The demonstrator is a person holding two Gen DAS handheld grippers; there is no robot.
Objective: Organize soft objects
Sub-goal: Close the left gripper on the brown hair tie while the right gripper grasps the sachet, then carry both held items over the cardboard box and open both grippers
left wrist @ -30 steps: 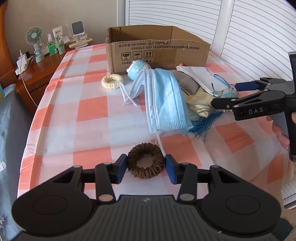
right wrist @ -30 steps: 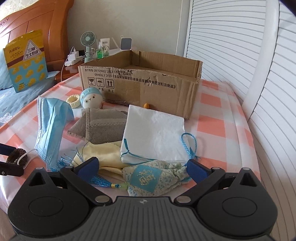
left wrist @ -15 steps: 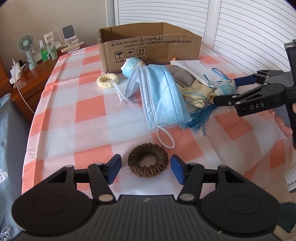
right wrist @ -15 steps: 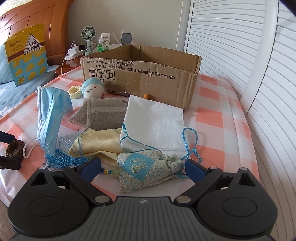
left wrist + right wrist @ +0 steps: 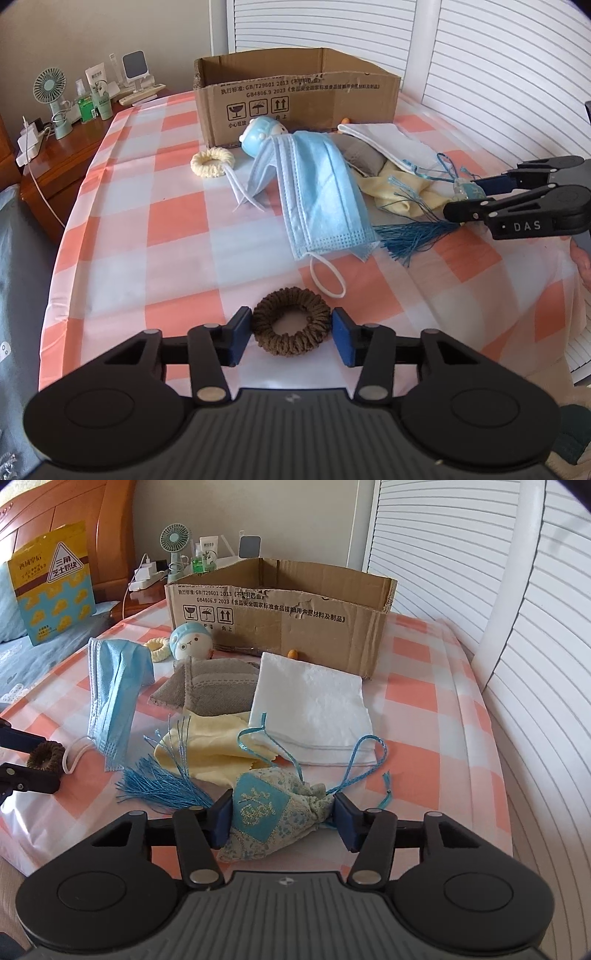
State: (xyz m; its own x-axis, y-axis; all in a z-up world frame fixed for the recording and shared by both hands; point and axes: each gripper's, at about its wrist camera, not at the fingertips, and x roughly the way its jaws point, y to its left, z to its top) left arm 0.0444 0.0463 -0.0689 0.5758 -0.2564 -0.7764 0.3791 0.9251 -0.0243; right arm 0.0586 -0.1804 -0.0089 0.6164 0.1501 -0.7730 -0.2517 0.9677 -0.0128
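left gripper (image 5: pixel 291 331) just closed in on brown hair ring (image 5: pixel 291 321), blue pads touch both sides, ring flat on checked cloth (image 5: pixel 177 218). right gripper (image 5: pixel 282 821) closing too, squeezes flowery pouch (image 5: pixel 271 814) (blue tassel (image 5: pixel 162 786) just beside). box (image 5: pixel 280 605) behind.

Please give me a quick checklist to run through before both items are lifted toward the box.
1. Left hand-held gripper on the brown scrunchie: its jaws have just been closing and the pads meet its sides. Ok.
2. Right hand-held gripper on the sachet: its jaws have just been closing and the pads press it. Ok.
3. Sachet cord free of the white cloth: it lies over the cloth's edge. Cannot tell.
4. Mask loop clear of the scrunchie: close, apart. Ok.
5. Box open: ok.
6. Box empty: inside is mostly hidden. Cannot tell.
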